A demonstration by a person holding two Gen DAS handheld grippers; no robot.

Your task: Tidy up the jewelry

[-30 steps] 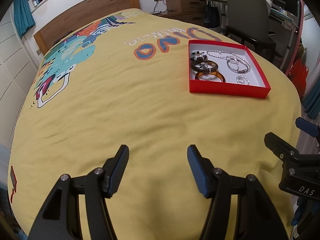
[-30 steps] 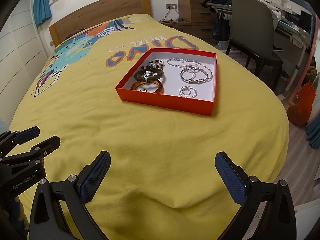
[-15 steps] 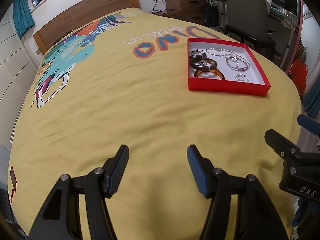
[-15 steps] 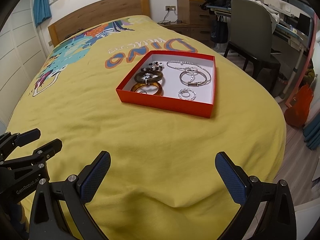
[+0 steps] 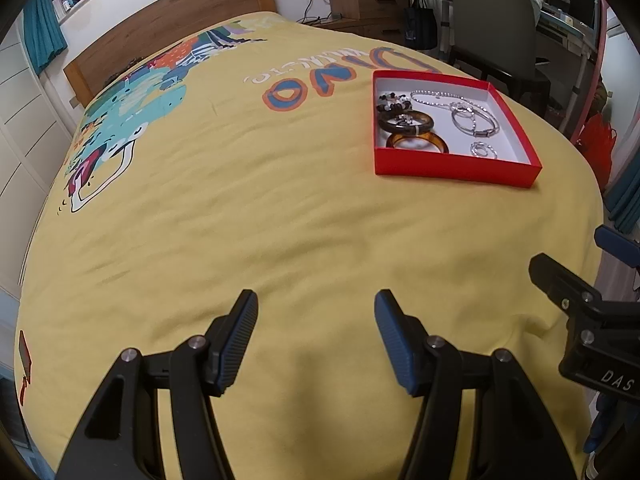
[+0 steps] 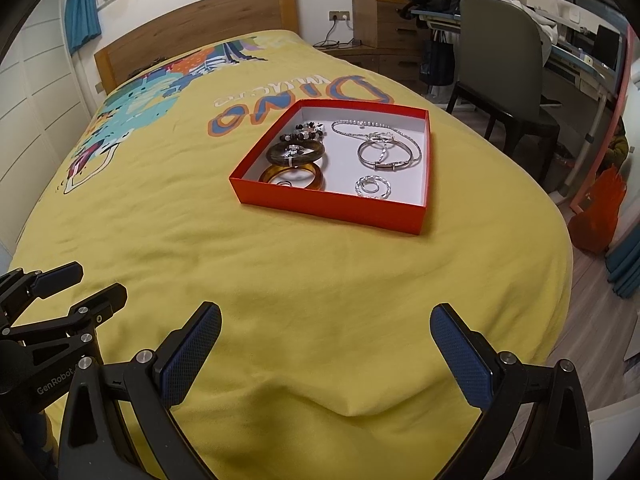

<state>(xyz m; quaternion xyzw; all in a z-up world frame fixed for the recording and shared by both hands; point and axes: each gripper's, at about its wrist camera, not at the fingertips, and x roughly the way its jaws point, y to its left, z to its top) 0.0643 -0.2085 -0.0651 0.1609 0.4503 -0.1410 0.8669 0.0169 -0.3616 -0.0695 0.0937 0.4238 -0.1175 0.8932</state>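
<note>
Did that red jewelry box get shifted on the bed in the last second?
No. The red box sits at the same spot beside the Dino lettering as before. Only the camera view drifted slightly.

Jewelry inside red box

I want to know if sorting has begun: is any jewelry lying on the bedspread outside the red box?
No, in the right wrist view every piece sits inside the red box, and the yellow bedspread around it is bare.
</note>
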